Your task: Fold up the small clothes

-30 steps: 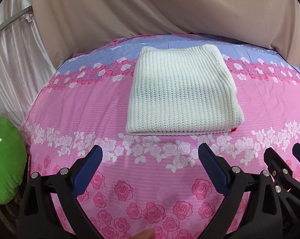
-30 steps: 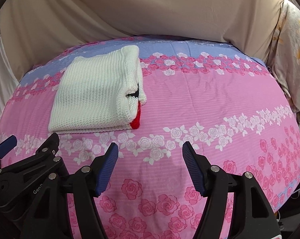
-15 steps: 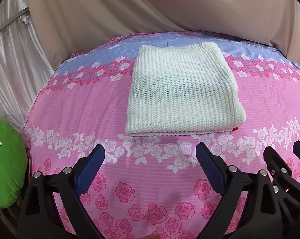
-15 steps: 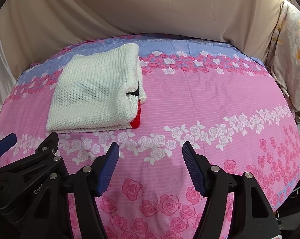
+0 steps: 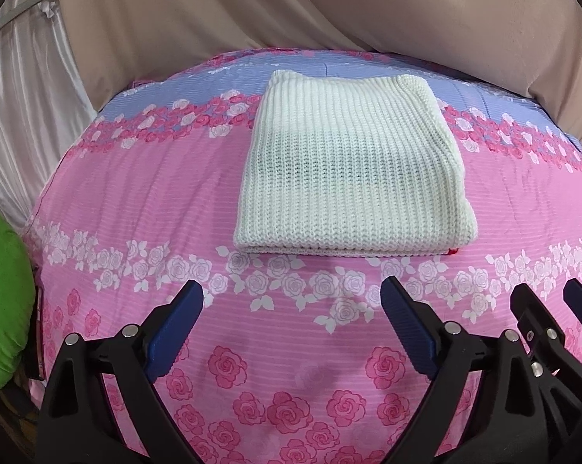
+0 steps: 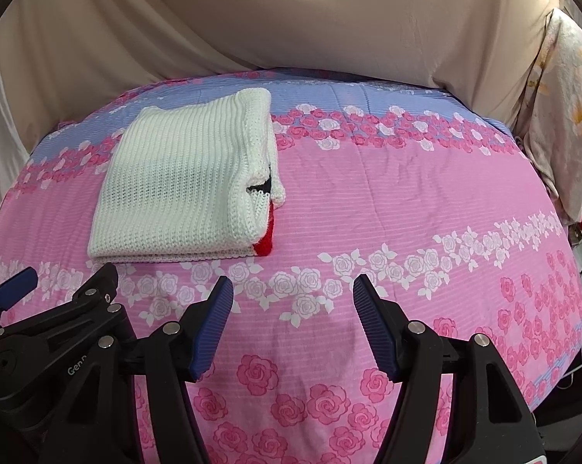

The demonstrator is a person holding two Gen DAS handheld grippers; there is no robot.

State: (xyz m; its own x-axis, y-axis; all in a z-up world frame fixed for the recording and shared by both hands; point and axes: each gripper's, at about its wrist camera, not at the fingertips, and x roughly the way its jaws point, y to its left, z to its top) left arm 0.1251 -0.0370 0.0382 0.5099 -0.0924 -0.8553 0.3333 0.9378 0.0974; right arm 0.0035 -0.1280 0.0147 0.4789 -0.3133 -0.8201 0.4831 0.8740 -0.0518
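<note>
A white knitted sweater (image 5: pixel 352 178), folded into a neat flat square, lying on a bed (image 5: pixel 144 193) with a pink and blue rose cover. A bit of red and black peeking out at the open right edge of the fold, seen in the right wrist view (image 6: pixel 265 228).

Left gripper (image 5: pixel 291 328) low over the near part of the bed, blue fingers (image 5: pixel 174 328) spread wide apart, holding nothing. Sweater straight ahead of it, near but not touching, with a row of white roses between.

Right gripper (image 6: pixel 292 323) just beside the left one, fingers (image 6: pixel 211 328) also spread apart and holding nothing. Sweater ahead and off to the left of these fingers, apart from them. Only pink cover in front of this gap.

A green cushion (image 5: pixel 0 301) at the left edge of the bed. A tan cloth (image 5: pixel 329 11) hanging behind the bed. A pale flowered blanket (image 6: pixel 561 108) hanging at the far right.
</note>
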